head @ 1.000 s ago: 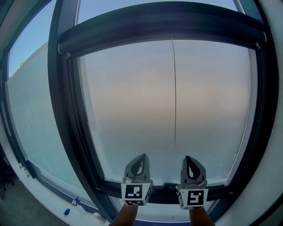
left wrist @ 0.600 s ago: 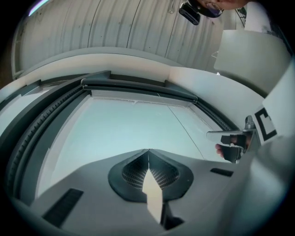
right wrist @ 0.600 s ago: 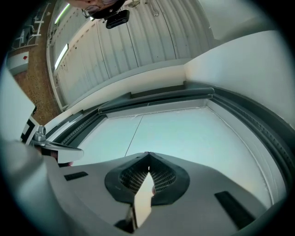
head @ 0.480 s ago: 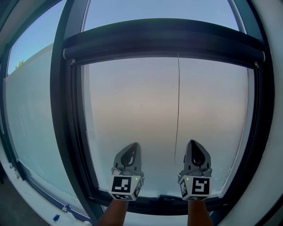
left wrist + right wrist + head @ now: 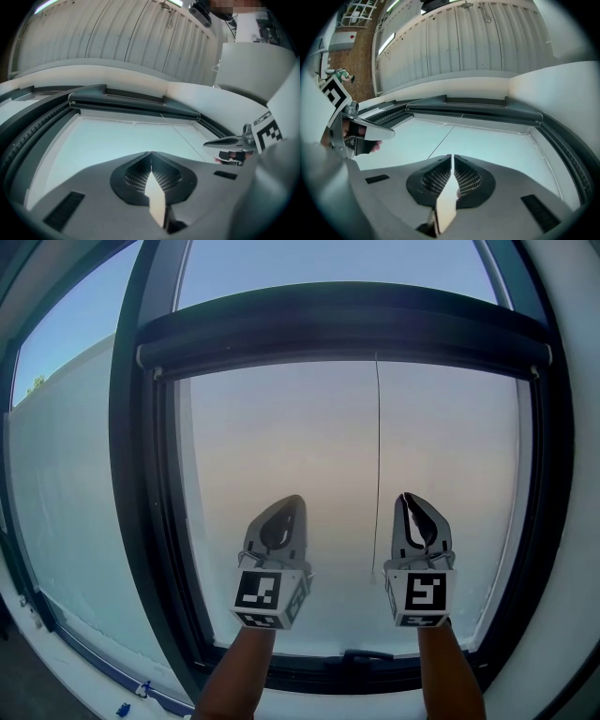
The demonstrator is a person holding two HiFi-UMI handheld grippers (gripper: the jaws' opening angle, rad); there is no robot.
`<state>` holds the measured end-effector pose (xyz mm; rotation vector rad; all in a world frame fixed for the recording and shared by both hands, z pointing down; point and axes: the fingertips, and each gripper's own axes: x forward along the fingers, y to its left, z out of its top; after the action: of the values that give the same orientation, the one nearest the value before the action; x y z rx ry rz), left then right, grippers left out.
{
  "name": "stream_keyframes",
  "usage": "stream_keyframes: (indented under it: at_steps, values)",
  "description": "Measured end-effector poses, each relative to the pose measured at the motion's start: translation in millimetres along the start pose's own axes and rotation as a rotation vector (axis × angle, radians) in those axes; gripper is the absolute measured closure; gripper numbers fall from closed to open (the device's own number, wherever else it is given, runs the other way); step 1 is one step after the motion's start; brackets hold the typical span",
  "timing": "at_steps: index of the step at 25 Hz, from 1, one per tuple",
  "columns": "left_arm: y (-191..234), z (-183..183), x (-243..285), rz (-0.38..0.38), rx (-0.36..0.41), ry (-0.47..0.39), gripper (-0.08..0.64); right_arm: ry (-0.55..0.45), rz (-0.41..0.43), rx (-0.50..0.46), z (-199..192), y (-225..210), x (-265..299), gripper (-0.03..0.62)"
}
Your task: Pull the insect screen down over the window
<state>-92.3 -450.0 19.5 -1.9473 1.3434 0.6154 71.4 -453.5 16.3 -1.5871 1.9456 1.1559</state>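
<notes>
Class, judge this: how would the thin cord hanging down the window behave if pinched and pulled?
The cord is probably floppy and very light: it is hair-thin and hangs straight from the dark roller housing. Being so thin, it may slip out of a pinch. Pushed sideways, it would likely just swing.

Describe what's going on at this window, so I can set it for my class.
A person holds up a gripper in each hand before the window. The left gripper and right gripper are both shut and empty. The screen's dark bar sits at the top, not yet pulled down; a thin cord hangs from it beside the right gripper, ungrasped.
</notes>
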Motion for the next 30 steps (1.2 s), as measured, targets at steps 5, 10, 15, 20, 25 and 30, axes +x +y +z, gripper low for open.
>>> stream_keyframes:
  at_steps: [5,10,15,20,25,30]
  values:
    - [15.8,11.0,12.3,0.042,0.054,-0.016,0.557,-0.062,-0.027,-0.025,17.9,-6.8,14.0,0.589]
    - [20.7,11.4,38.6,-0.019,0.114,0.022,0.557,-0.087,0.007,-0.125,45.5,-7.9,38.7,0.589]
    - [21.9,17.4,67.0,-0.015,0.344,0.065,0.557,-0.050,0.029,-0.299,56.7,-17.4,65.1,0.562]
    - [29.2,28.7,95.9,0.029,0.656,0.091,0.557,-0.041,0.037,-0.520,72.3,-29.9,84.9,0.525]
    - [31.8,42.9,120.7,0.019,0.851,0.150,0.466,-0.022,0.062,-0.677,80.6,-33.8,99.9,0.497]
    - [29.1,65.6,140.1,0.014,1.053,0.204,0.376,-0.002,0.067,-0.910,92.8,-38.1,119.4,0.476]
